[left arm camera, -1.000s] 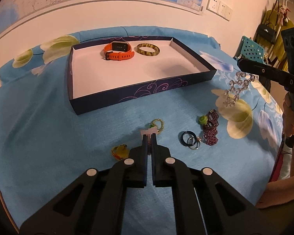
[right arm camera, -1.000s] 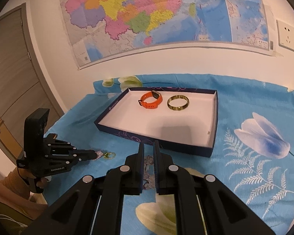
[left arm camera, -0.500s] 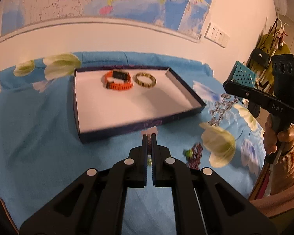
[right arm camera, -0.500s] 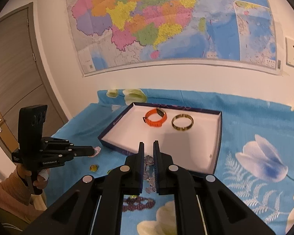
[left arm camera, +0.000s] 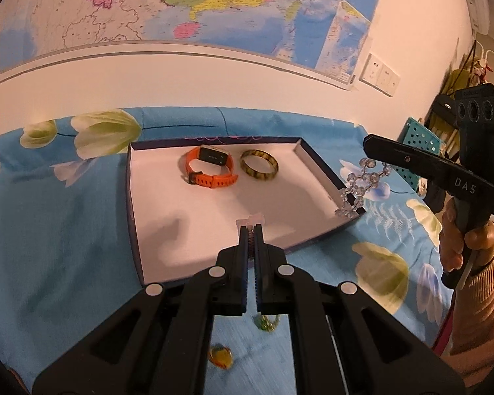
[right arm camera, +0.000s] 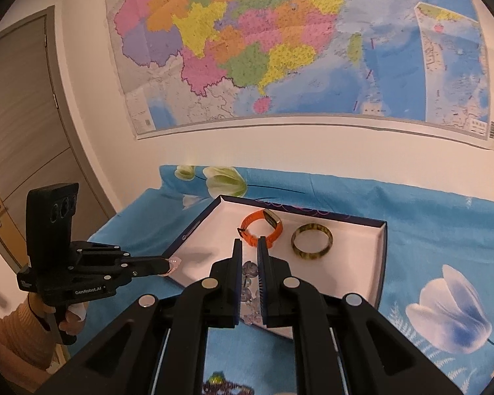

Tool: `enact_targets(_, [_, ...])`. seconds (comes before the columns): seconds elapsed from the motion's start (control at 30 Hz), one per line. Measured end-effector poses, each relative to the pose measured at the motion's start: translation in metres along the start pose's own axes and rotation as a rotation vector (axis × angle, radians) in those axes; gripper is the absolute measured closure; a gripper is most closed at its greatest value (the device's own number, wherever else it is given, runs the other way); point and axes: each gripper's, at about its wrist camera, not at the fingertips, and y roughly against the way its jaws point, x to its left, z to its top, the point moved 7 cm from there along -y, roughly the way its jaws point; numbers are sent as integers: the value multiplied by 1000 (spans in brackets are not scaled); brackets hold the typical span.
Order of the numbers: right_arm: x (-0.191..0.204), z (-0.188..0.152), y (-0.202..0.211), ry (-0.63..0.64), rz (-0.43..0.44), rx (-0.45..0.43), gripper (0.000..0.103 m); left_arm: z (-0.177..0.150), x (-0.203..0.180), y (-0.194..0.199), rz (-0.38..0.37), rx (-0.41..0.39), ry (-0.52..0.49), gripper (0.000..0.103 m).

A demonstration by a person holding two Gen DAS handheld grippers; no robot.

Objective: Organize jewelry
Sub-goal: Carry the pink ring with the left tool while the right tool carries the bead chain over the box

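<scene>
A dark blue tray [left arm camera: 131, 197] with a white floor holds an orange watch band [left arm camera: 210, 168] and a mottled bangle [left arm camera: 259, 165]; it also shows in the right wrist view [right arm camera: 380, 263]. My left gripper [left arm camera: 251, 227] is shut on a small pale pink piece [left arm camera: 249, 220], held over the tray's near part. My right gripper [right arm camera: 249, 247] is shut on a clear bead bracelet [left arm camera: 359, 184] that hangs above the tray's right corner. In the right wrist view the beads [right arm camera: 250, 271] show between the fingers.
The tray lies on a blue flowered cloth [left arm camera: 49, 230]. A yellow ring [left arm camera: 220, 357] and a green charm [left arm camera: 266, 322] lie on the cloth below my left gripper. Purple beads [right arm camera: 224, 388] lie under my right gripper. A wall with a map stands behind.
Both grippers have risen from the cloth and moved toward the tray, the left carrying the pink piece, the right carrying the bead bracelet.
</scene>
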Motion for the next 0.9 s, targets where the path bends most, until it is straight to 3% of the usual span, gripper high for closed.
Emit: enact_targets(0.9, [-26, 2, -88, -106, 59, 90, 96, 30, 24, -73, 79, 44, 36, 100])
